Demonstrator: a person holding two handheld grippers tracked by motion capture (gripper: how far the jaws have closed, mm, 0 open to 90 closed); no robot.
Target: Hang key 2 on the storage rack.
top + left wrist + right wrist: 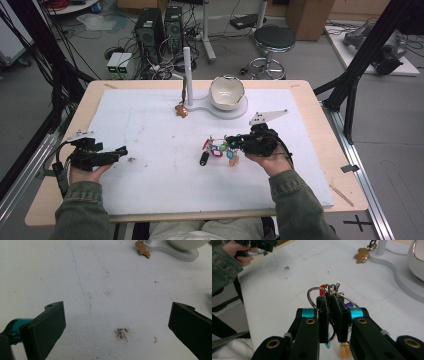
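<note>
White foam sheeting covers the table, with computer towers and a stool on the lab floor beyond; at right of centre the right claw is clamped together on the wire ring of a bunch of keys, its coloured tags hanging off to the claw's left in the high view; the stand, a white post on a curved base that also carries a bowl, rises at the far middle of the table, with a brown charm already dangling by its foot; from the right claw the post lies farther off and slightly to the left, so the right hand is plainly the nearer one for hanging the keys; the left claw waits at the near left, jaws wide apart over bare sheet, well apart from both.
</note>
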